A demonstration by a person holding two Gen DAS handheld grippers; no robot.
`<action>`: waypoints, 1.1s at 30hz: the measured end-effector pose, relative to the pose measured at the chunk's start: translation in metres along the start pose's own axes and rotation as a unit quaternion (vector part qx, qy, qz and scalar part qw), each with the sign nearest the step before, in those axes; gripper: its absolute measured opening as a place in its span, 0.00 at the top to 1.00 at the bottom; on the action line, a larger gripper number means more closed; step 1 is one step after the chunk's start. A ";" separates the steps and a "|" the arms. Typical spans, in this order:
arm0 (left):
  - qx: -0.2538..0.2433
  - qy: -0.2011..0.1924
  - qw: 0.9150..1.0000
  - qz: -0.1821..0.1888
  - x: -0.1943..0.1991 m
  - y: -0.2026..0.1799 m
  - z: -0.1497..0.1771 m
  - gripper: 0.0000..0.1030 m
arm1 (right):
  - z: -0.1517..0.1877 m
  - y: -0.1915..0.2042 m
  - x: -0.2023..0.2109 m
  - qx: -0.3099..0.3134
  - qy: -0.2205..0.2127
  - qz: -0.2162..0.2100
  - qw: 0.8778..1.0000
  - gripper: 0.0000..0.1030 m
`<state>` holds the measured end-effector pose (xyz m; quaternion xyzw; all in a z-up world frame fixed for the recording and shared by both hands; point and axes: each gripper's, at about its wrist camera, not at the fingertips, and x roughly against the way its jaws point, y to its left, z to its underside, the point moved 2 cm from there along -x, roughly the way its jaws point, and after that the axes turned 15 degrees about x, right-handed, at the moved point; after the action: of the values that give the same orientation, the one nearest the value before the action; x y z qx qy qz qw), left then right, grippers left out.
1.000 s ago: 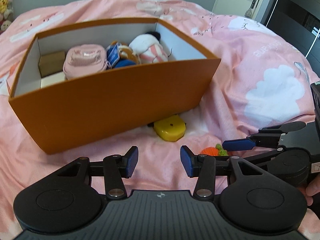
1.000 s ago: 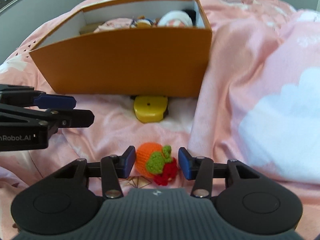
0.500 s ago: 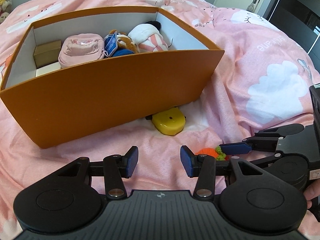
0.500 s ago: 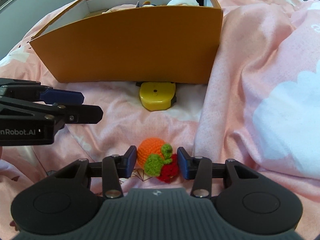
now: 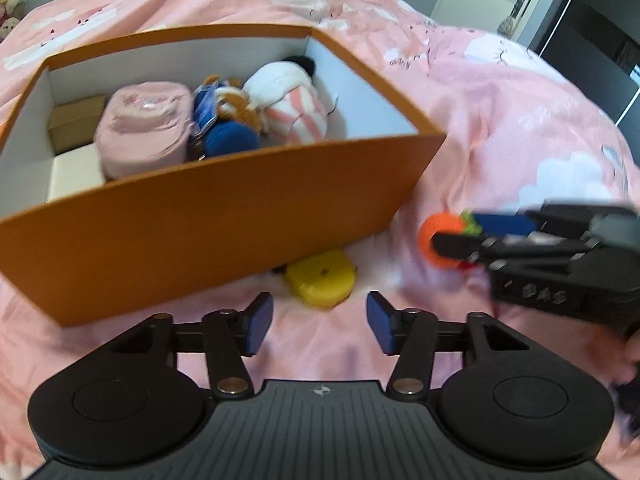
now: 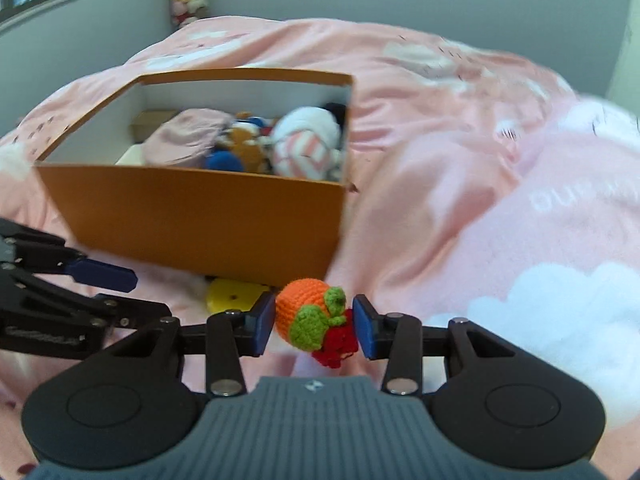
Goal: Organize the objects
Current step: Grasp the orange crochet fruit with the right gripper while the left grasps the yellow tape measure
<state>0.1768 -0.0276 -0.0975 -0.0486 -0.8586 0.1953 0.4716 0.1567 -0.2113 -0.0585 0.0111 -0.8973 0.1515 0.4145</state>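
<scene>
1. Orange yarn sits pinched in the right gripper (image 6: 315,326): both blue pads press the sides of a crocheted fruit (image 6: 310,318), orange with a green leaf and a red bit below it.
2. From the left wrist view that same fruit (image 5: 440,236) hangs clear above the bedspread, right of the box's near corner, and the shot is blurred there.
3. Over to the left gripper (image 5: 319,328): its jaws are opening, nothing between them, only pink cloth below.
4. Just ahead of its tips lies a yellow disc (image 5: 322,280), tucked partly under the front wall of the box.
5. That box (image 5: 200,248) is orange outside and white inside, open at the top, resting on the bedspread (image 5: 520,128).
6. Inside, left to right: a small brown carton (image 5: 72,120) in the far corner, a pink pouch (image 5: 146,128), a blue and brown plush (image 5: 230,128), and a white plush (image 5: 288,108) with pink stripes.
7. Right wrist view shows the left gripper's arm low at the left edge, near the box front.
8. Pink bedspread with white clouds runs out on every side.
</scene>
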 end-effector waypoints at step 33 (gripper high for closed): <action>0.087 -0.013 0.988 -0.124 -0.089 -0.028 -0.003 0.33 | 0.041 -0.049 -0.034 -0.188 -0.004 -0.084 0.979 0.52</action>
<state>0.2310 -0.0759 -0.1561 0.1017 -0.8435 0.2104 0.4837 0.1560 -0.2735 -0.0956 0.0085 -0.9073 -0.0554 0.4167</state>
